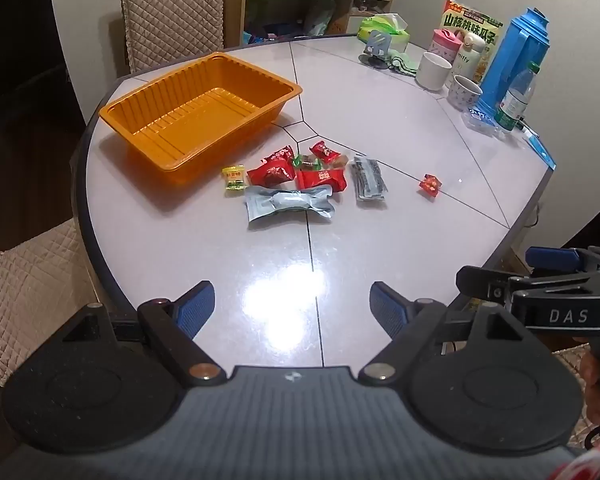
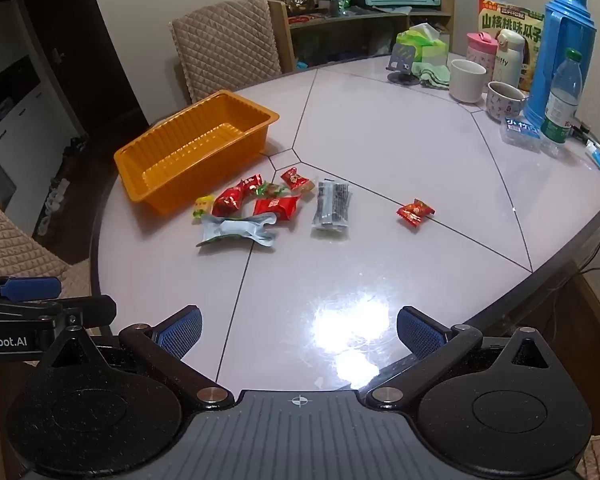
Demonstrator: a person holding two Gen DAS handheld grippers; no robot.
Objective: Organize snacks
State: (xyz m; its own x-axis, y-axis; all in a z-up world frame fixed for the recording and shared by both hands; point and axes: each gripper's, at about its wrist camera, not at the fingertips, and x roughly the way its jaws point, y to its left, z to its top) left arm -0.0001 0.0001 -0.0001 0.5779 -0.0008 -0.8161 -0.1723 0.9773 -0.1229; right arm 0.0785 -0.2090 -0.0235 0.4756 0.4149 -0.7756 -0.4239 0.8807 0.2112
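Observation:
An empty orange tray [image 1: 198, 80] [image 2: 160, 140] sits at the table's far left. Beside it lie several snacks: red packets [image 1: 274, 172] [image 2: 276, 206], a small yellow candy [image 1: 233, 178] [image 2: 203, 205], a grey foil pack [image 1: 288, 202] [image 2: 238, 230], a dark clear-wrapped pack [image 1: 368, 178] [image 2: 332, 204], and a lone red candy [image 1: 430, 185] [image 2: 415, 212] off to the right. My left gripper [image 1: 292, 308] is open and empty above the table's near edge. My right gripper [image 2: 299, 330] is open and empty, also near the front edge.
At the far right stand a blue thermos [image 1: 514, 56] [image 2: 560, 48], a water bottle [image 2: 562, 100], white cups [image 1: 432, 70] [image 2: 466, 80], a snack box [image 2: 508, 20] and a tissue pack [image 2: 422, 42]. Quilted chairs [image 1: 172, 12] [image 2: 226, 48] stand behind and left of the table.

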